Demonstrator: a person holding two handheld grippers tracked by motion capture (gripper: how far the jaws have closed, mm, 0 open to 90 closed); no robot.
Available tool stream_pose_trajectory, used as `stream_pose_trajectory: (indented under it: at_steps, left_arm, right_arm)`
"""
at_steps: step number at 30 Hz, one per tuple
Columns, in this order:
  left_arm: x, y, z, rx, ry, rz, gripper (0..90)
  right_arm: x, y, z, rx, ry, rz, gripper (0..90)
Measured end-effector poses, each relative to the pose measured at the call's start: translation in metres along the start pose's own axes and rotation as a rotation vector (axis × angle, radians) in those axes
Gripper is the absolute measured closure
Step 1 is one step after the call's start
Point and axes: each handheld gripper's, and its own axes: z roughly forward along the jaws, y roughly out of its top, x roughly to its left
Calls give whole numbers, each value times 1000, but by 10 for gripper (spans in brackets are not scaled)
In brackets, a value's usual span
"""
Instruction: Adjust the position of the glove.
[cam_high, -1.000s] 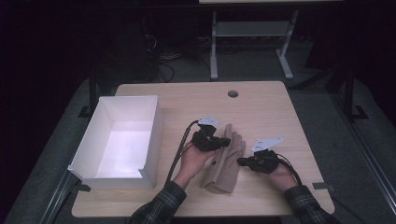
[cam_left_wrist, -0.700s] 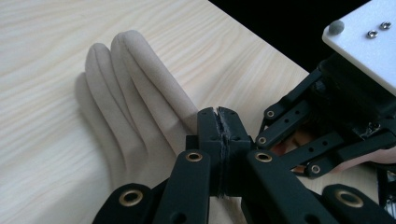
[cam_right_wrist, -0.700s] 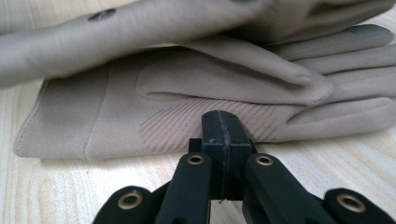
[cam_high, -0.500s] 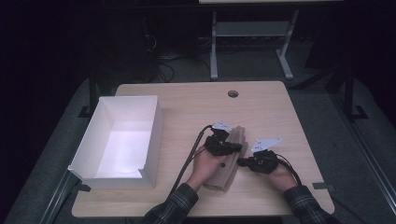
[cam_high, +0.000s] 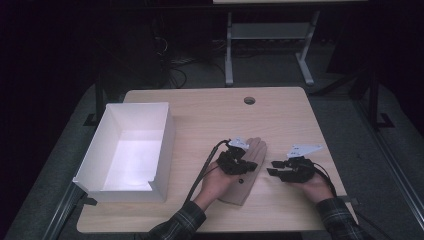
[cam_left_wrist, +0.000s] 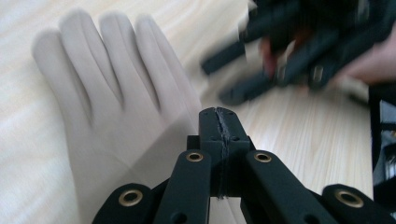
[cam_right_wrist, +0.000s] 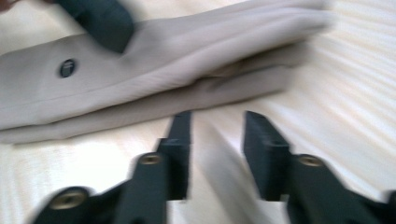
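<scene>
Beige glove (cam_high: 248, 170) lies under the left hand-held gripper (cam_high: 242, 167), jaws pressed together; right hand-held gripper (cam_high: 270, 171) just opened, empty.

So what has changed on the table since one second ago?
The left gripper moved right, onto the glove, jaws shut. The right gripper has just been opening its jaws, nothing between them, and drew back from the glove. The white box stayed put.

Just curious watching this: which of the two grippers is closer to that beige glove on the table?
Left. The left gripper rests shut over the glove; the right gripper sits beside its edge, jaws apart, nothing between them.
</scene>
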Motion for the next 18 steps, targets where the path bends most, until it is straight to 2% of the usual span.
stream_pose_trajectory:
  at_steps: [3, 5, 9, 11, 14, 18]
  left_arm:
    - [-4, -9, 4, 16, -13, -5, 897]
    - [-7, -16, 7, 25, -24, -11, 897]
    - [-11, -24, 11, 70, -15, 15, 897]
    - [-8, -27, 10, 70, -17, 2, 897]
    - [-5, -29, 4, 76, 1, 1, 897]
    - [-1, -34, -5, 90, 32, 14, 897]
  right_arm:
    - [-5, -3, -3, -12, -51, 30, 394]
    - [-8, -6, -1, -12, -95, 17, 324]
    - [-9, -8, 1, -3, -124, 0, 287]
    - [-10, -8, 2, -5, -136, 6, 272]
    - [-13, -10, 2, -7, -144, 18, 262]
    - [-14, -13, 4, 13, -160, 7, 255]
